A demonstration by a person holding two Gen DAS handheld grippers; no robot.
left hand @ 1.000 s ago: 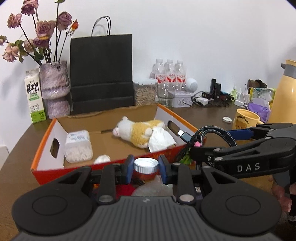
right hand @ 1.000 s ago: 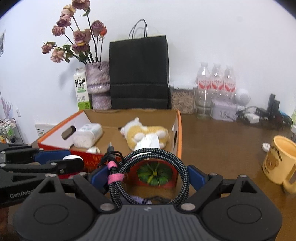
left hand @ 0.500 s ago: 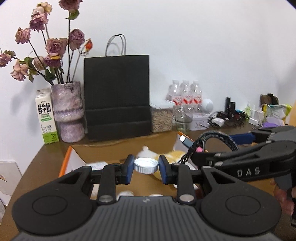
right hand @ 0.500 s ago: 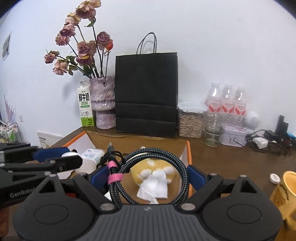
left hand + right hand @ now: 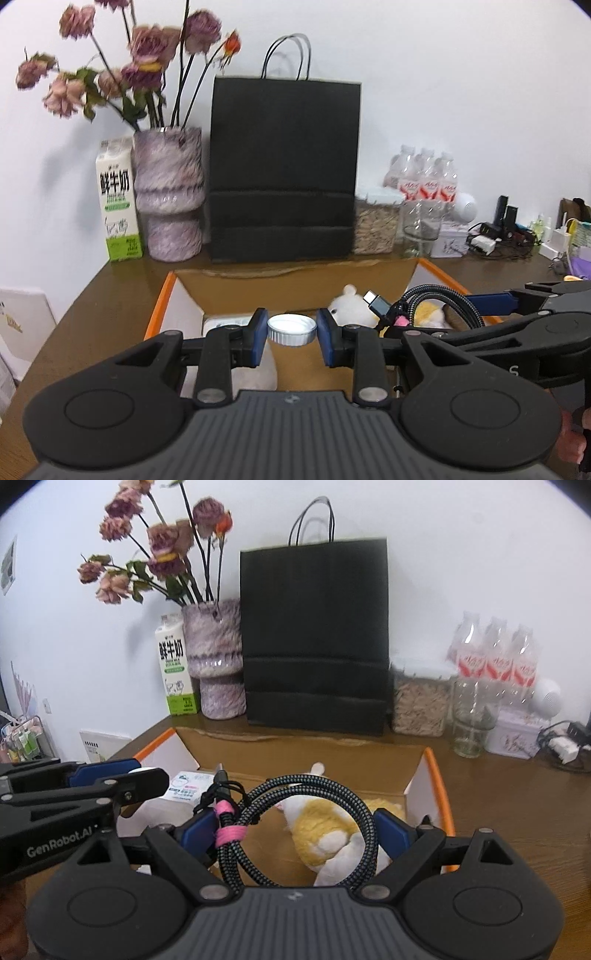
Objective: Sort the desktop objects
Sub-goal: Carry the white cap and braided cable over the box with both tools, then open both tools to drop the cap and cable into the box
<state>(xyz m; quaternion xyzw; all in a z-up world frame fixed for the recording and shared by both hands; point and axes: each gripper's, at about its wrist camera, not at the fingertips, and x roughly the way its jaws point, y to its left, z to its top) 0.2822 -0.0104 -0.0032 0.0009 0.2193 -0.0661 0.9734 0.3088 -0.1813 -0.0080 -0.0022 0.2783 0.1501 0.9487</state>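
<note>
My left gripper [image 5: 291, 332] is shut on a small jar with a white lid [image 5: 291, 329], held above the left part of the orange cardboard box [image 5: 159, 306]. My right gripper [image 5: 291, 829] is shut on a coiled braided cable [image 5: 354, 812] with a pink tie, held above the box [image 5: 437, 775]. In the box lie a yellow and white plush toy [image 5: 321, 823] and a white packet [image 5: 184, 788]. The right gripper and its cable [image 5: 443, 299] show at the right of the left wrist view. The left gripper [image 5: 74, 779] shows at the left of the right wrist view.
Behind the box stand a black paper bag [image 5: 284, 170], a purple vase with dried roses [image 5: 168, 192], a milk carton [image 5: 118, 199], a cereal jar [image 5: 376, 225], a glass [image 5: 471, 723] and water bottles [image 5: 424, 181]. Chargers and cables [image 5: 495, 236] lie at the far right.
Both grippers have risen and moved forward over the box with the jar and the cable still held. The box now sits lower and closer in both views.
</note>
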